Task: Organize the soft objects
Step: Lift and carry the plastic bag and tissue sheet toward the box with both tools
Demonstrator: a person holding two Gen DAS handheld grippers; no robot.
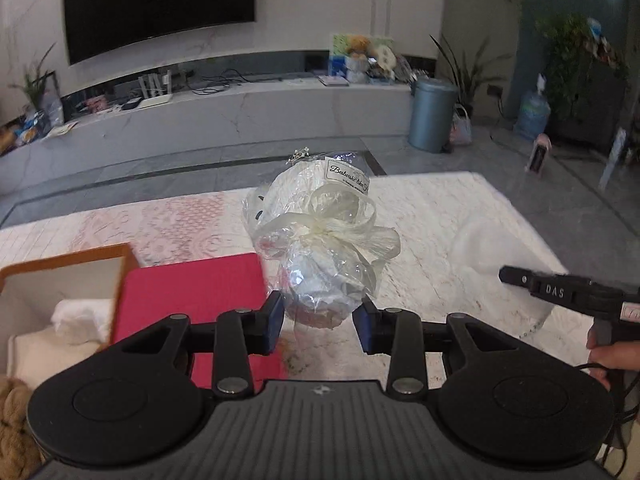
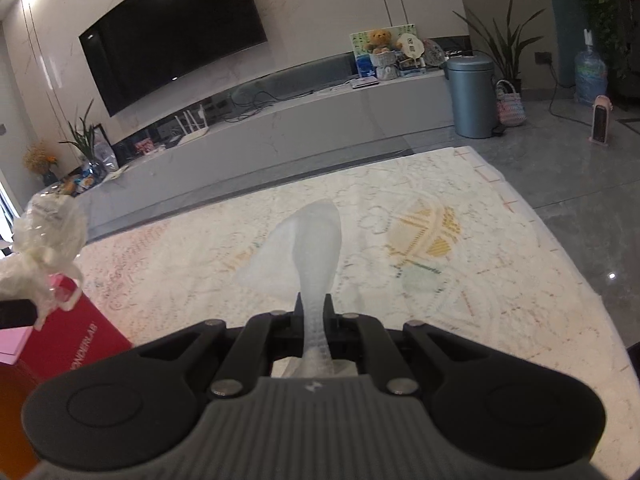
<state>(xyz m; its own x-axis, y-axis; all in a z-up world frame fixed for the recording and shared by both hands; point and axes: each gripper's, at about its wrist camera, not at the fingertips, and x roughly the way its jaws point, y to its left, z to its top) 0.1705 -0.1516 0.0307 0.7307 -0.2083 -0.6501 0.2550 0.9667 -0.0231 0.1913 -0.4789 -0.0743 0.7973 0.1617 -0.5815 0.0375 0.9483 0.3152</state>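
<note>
Mid-task, I judge: my left gripper (image 1: pixel 318 318) clamps the cellophane-wrapped bundle (image 1: pixel 320 236) aloft beside the open box (image 1: pixel 64 264), already holding soft items; my right gripper (image 2: pixel 314 312) pinches the white cloth (image 2: pixel 308 240), not yet boxed.

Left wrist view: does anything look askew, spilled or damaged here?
Nothing stands out. The left tool grips the cellophane-wrapped bundle by its base, ribbon still tied. The right tool pinches a white cloth. The red box sits closed, undamaged.

orange box (image 1: pixel 64 264) cropped left, bundle (image 2: pixel 44 236) cropped
</note>
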